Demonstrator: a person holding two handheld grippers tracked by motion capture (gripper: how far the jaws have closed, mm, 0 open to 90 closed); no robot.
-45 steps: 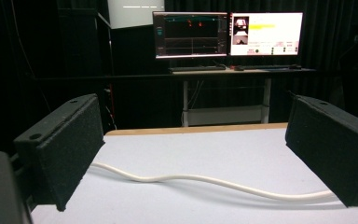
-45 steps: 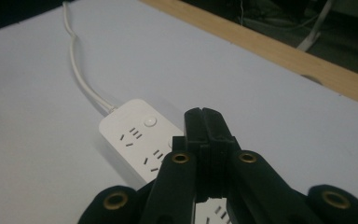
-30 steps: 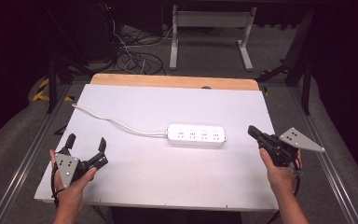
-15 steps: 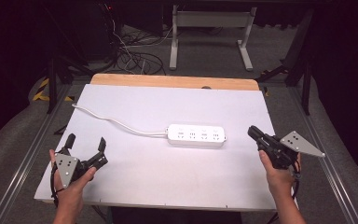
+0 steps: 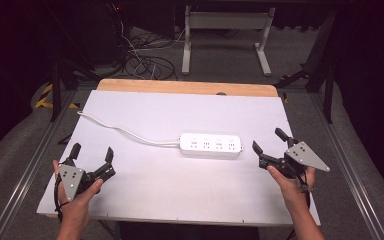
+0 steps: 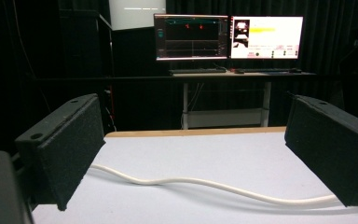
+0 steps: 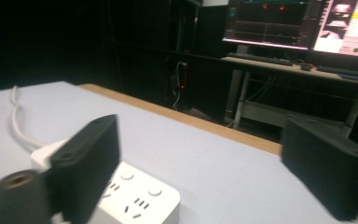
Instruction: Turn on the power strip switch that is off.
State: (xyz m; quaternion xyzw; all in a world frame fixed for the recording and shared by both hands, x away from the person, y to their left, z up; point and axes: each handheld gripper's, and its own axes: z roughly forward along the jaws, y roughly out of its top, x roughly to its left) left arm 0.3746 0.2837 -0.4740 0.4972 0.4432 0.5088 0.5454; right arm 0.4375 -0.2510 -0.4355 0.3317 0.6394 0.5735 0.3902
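From above, the power strip (image 5: 211, 145) lies mid-worktop (image 5: 180, 115), my empty right tongs (image 5: 272, 145), just opened, at its three o'clock end; the left tongs (image 6: 186, 154) gape around its cable (image 6: 205, 185); the right tongs' camera shows the strip at seven o'clock.

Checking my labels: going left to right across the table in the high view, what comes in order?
Left claw → white cable → power strip → right claw.

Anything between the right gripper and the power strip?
Nothing: in the high view only bare white table separates the open right gripper from the near end of the power strip.
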